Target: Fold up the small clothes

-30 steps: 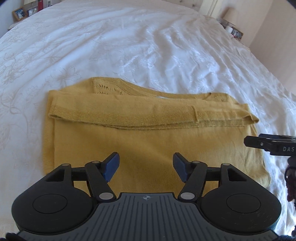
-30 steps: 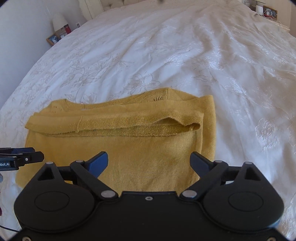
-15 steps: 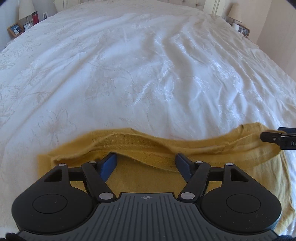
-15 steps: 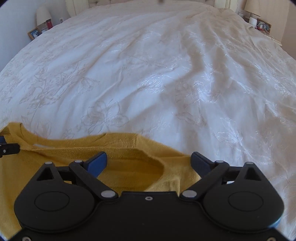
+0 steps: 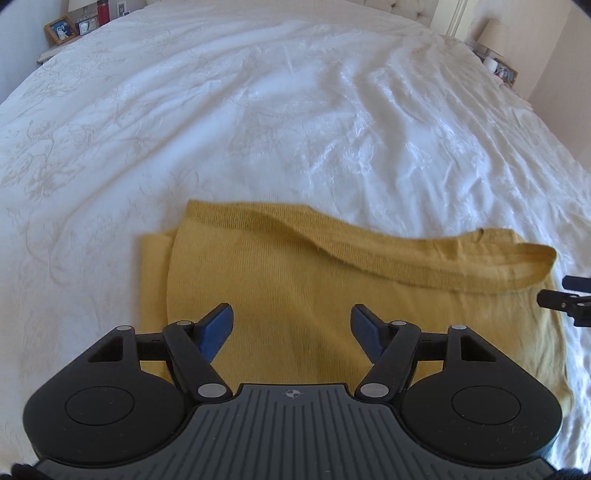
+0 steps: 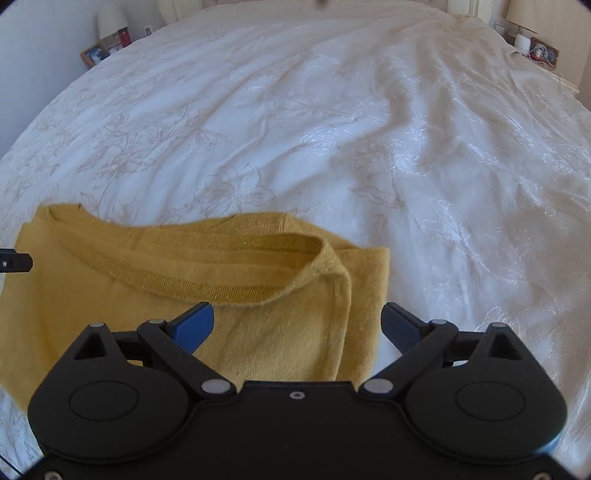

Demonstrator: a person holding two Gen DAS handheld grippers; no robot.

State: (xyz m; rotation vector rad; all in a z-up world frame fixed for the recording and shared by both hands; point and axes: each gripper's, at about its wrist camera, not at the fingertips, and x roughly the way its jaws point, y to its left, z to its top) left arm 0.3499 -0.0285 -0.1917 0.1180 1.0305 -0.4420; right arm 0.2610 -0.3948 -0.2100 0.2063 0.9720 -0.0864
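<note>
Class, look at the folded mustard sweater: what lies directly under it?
The mustard sweater lies on the white embroidered bedspread. Only its own folded layers show at the edges; anything beneath is covered.

One yellow garment [image 5: 295, 295], two claws [image 5: 291, 325]

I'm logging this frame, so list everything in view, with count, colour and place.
garment: one, mustard yellow, folded on the near part of the bed.
bedspread: one, white with faint floral pattern, covers the bed.
picture frame: one, wooden, far left bedside.
lamp: one, pale shade, far right bedside.
left gripper: one, black with blue pads, open above the garment.
right gripper: one, black with blue pads, open above the garment's right edge.
</note>
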